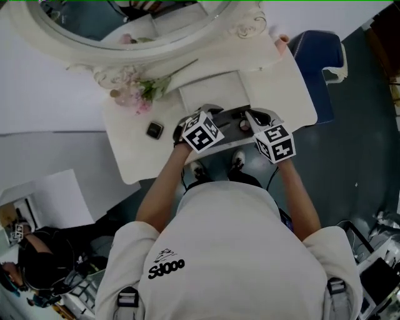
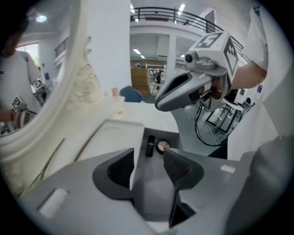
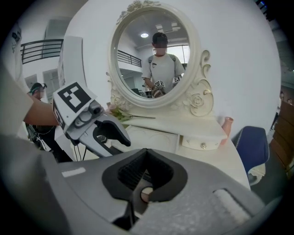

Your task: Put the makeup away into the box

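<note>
White shirt (image 1: pixel 231 250) and bare forearms fill the foreground of the head view, reaching out to a white tabletop (image 1: pixel 281 87) set against a plain white wall. An oval mirror (image 3: pixel 138 69) in a carved cream frame stands at the back of it. A spray of pink flowers (image 1: pixel 142 94) lies near the mirror's foot, and a small black item (image 1: pixel 154 130) sits alone on the tabletop to the left. A pink vase (image 3: pixel 227 125) stands at the far right end above a knobbed drawer (image 3: pixel 202 143). The grey box (image 2: pixel 171 137) lies open at the tabletop's front edge, holding a black lipstick (image 2: pixel 150 147) just beside a round compact (image 2: pixel 161 146). The left hand-held gripper (image 2: pixel 149 156) hangs over the box with its jaws apart and nothing between them. The right hand-held gripper (image 3: pixel 146 153) has its jaws drawn together, pinching a small round thing (image 3: pixel 146 194) low between the pads; what it is I cannot tell. A blue chair (image 1: pixel 315 53) stands to the right on a dark floor (image 1: pixel 350 156). Beyond is a bright hall with a railed balcony (image 2: pixel 161 11).
</note>
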`<state>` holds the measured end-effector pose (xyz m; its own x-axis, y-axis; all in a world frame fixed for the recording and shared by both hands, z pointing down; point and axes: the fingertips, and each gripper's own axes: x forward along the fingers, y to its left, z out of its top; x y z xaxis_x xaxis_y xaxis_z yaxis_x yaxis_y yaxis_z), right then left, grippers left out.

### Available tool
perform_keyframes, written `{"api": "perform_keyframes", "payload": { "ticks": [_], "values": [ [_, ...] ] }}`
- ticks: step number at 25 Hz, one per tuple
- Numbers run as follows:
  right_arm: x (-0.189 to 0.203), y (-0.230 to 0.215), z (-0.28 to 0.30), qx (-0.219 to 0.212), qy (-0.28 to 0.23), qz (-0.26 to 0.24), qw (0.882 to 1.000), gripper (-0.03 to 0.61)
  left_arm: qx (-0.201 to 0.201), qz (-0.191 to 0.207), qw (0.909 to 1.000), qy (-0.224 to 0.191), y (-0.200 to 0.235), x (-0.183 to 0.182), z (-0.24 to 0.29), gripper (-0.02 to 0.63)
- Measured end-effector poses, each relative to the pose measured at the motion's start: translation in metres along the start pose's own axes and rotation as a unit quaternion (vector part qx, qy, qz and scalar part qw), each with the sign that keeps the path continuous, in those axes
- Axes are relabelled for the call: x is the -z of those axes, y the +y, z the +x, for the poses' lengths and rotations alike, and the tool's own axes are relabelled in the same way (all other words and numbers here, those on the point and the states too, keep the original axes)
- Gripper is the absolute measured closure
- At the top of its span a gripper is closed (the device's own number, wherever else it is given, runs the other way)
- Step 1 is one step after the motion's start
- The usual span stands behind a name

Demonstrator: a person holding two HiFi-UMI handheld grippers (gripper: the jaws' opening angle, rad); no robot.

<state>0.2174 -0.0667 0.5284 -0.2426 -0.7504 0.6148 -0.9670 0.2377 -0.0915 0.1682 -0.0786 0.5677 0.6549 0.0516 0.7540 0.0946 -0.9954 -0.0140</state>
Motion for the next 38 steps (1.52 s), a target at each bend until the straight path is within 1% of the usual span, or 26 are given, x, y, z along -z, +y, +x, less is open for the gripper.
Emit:
{"api": "perform_keyframes", "payload": {
  "ticks": [2, 4, 6, 9, 11, 12, 14, 17, 21, 23, 24, 27, 29, 31, 34, 38],
  "values": [
    [-0.022, 0.018, 0.019, -0.028, -0.009, -0.029, 0.999, 0.577, -0.059, -0.047, 0.997, -0.017, 0.027, 0.02, -0.038, 0.394],
    [-0.039, 0.041, 0.037, -0.054, -0.016, -0.053, 0.997, 0.577, -0.111, -0.099, 0.9886, -0.027, 0.049, 0.051, -0.073, 0.394],
    [-0.05, 0.068, 0.052, -0.076, -0.018, -0.072, 0.994, 0.577, -0.15, -0.146, 0.9776, -0.026, 0.062, 0.088, -0.103, 0.387],
    [-0.06, 0.109, 0.072, -0.105, -0.014, -0.096, 0.99, 0.577, -0.194, -0.204, 0.9594, -0.012, 0.074, 0.145, -0.139, 0.357],
    [-0.063, 0.133, 0.085, -0.121, -0.009, -0.109, 0.987, 0.577, -0.211, -0.234, 0.9489, -0.001, 0.08, 0.178, -0.154, 0.344],
    [-0.063, 0.143, 0.091, -0.128, -0.006, -0.114, 0.985, 0.577, -0.215, -0.246, 0.9452, 0.005, 0.081, 0.192, -0.158, 0.339],
    [-0.062, 0.162, 0.102, -0.137, 0.003, -0.121, 0.983, 0.577, -0.212, -0.262, 0.9413, 0.017, 0.082, 0.217, -0.159, 0.32],
    [-0.055, 0.183, 0.113, -0.142, 0.016, -0.125, 0.982, 0.577, -0.193, -0.281, 0.9396, 0.037, 0.079, 0.248, -0.149, 0.291],
    [-0.046, 0.197, 0.121, -0.131, 0.028, -0.116, 0.984, 0.576, -0.157, -0.297, 0.9398, 0.06, 0.075, 0.279, -0.126, 0.256],
    [-0.042, 0.199, 0.123, -0.12, 0.032, -0.108, 0.986, 0.577, -0.15, -0.294, 0.9411, 0.073, 0.078, 0.29, -0.116, 0.239],
    [-0.04, 0.199, 0.123, -0.113, 0.033, -0.104, 0.988, 0.577, -0.148, -0.291, 0.942, 0.079, 0.081, 0.294, -0.112, 0.229],
    [-0.035, 0.195, 0.12, -0.091, 0.035, -0.089, 0.991, 0.577, -0.132, -0.277, 0.9465, 0.1, 0.084, 0.3, -0.099, 0.225],
    [-0.033, 0.191, 0.116, -0.076, 0.035, -0.08, 0.993, 0.577, -0.124, -0.263, 0.9483, 0.126, 0.084, 0.309, -0.094, 0.227],
    [-0.029, 0.186, 0.11, -0.063, 0.035, -0.072, 0.995, 0.577, -0.124, -0.255, 0.9478, 0.145, 0.083, 0.316, -0.094, 0.249],
    [-0.023, 0.175, 0.103, -0.048, 0.035, -0.062, 0.996, 0.577, -0.118, -0.255, 0.9486, 0.145, 0.082, 0.317, -0.093, 0.264],
    [-0.018, 0.164, 0.096, -0.039, 0.033, -0.052, 0.997, 0.577, -0.107, -0.254, 0.9499, 0.148, 0.078, 0.315, -0.094, 0.267]
  ]
}}
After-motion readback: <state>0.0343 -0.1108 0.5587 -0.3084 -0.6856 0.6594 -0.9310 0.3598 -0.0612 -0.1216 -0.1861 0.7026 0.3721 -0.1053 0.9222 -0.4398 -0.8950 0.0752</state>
